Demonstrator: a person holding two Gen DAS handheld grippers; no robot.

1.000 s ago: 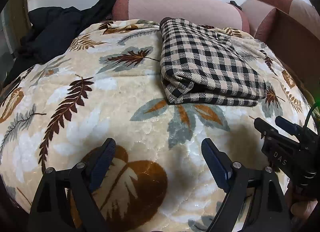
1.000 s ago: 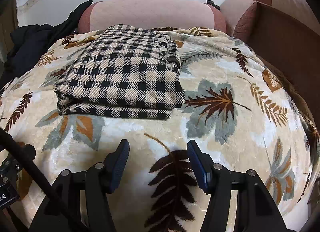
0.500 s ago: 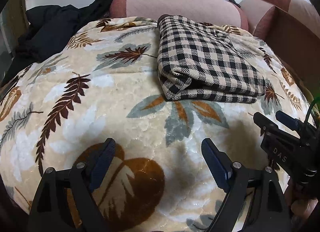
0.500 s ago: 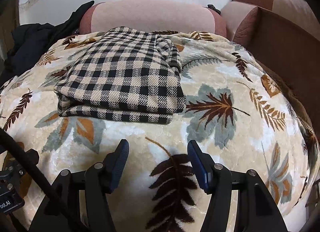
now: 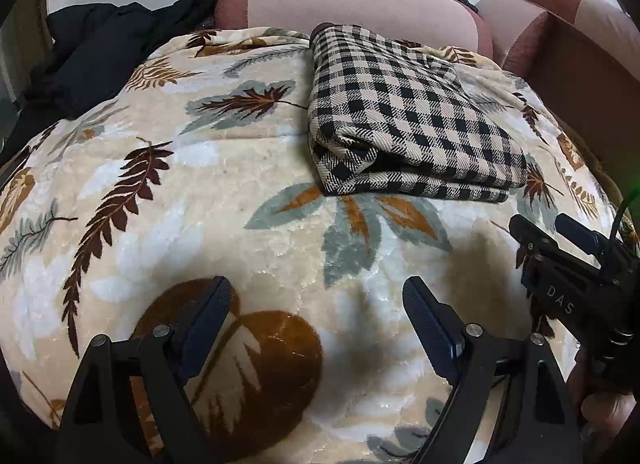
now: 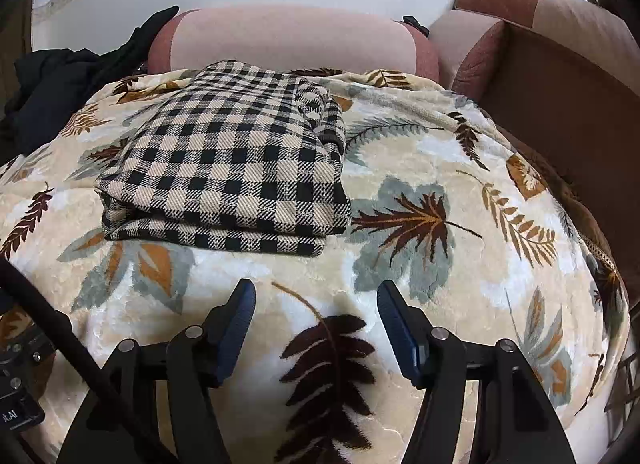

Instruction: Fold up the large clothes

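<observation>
I see the checked garment [image 5: 416,120] folded on the leaf-print blanket [image 5: 200,224], with my left hand-held gripper [image 5: 316,296] and right hand-held gripper [image 6: 312,300] both spread wide and empty.

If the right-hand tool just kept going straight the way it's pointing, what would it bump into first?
Most likely the checked folded garment. The right tool is open and empty over the leaf-print blanket, and the garment's near edge lies just ahead, slightly to the left. Depth is uncertain; pointed low, it could brush the blanket first.

black left gripper [image 5: 316,304], blue pads [image 5: 428,316], silver screws.
</observation>
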